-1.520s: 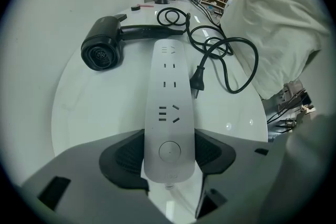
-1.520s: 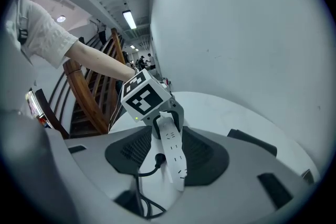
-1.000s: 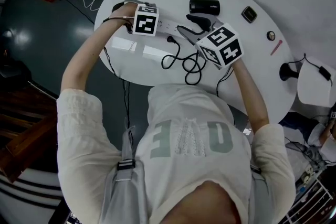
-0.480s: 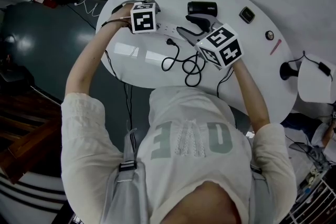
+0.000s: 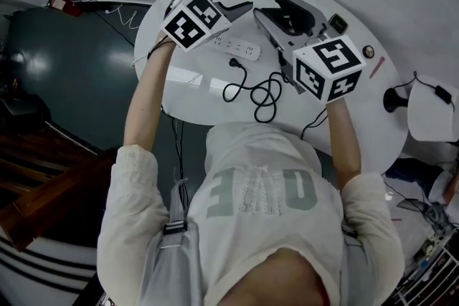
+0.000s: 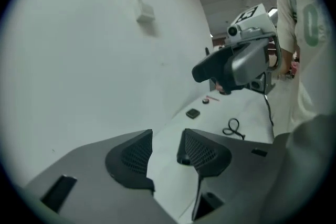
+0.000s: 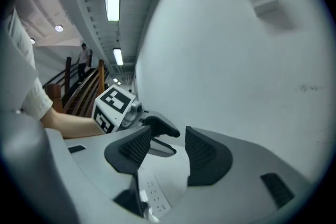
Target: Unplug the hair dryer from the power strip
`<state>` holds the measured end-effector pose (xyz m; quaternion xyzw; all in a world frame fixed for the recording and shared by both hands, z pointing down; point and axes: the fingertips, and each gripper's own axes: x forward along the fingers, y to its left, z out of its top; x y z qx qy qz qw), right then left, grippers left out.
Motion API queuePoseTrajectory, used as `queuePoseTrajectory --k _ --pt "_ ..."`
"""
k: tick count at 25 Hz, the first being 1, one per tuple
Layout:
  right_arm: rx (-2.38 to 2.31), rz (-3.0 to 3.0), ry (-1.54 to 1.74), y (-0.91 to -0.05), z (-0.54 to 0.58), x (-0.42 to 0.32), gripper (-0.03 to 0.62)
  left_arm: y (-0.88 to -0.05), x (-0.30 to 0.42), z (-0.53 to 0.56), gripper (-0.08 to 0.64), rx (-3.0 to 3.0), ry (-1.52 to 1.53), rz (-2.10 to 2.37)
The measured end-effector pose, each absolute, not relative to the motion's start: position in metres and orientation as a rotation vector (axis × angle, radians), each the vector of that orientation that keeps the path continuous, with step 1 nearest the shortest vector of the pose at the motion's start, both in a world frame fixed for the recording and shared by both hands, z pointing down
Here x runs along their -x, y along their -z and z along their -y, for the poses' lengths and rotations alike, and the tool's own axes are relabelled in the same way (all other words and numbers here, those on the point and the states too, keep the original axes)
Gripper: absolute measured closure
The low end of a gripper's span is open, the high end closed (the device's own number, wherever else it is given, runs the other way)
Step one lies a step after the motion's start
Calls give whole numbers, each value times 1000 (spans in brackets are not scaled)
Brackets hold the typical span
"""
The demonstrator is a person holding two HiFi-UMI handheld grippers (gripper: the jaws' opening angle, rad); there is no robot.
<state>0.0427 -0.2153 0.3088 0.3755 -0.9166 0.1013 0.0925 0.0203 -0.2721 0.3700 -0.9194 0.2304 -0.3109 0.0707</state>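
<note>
We count two grey plastic grippers, each with one marker cube. The left gripper (image 6: 165, 144) has just been closing its ribbed jaws a little, but they stand apart with nothing between. The right gripper (image 7: 169, 139) is also open and empty. On the round white table (image 5: 380, 104) lie one long white power strip (image 5: 237, 46) and one black plug (image 5: 233, 62) on a looped black cord (image 5: 262, 91). The plug is just beside the strip, not in it.
</note>
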Motion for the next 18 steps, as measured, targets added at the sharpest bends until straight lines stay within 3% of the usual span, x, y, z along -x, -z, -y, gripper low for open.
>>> queuePoseTrajectory --k 6,10,13,15,18 --pt "-1509 2894 -184 -220 213 -90 394 -269 -15 267 436 2688 425 -1125" --pt "-1742 2844 -8 -193 199 -114 399 -219 12 244 548 2524 68 -1503" --pt "-1848 2792 102 -187 187 -120 455 -196 27 215 548 2419 -166 -1696" --pt "-1894 2756 164 -188 181 -119 516 -194 29 196 548 2371 -217 -1762" --pt "-1905 2714 193 -199 175 -115 550 -198 28 176 548 2301 -238 -1795"
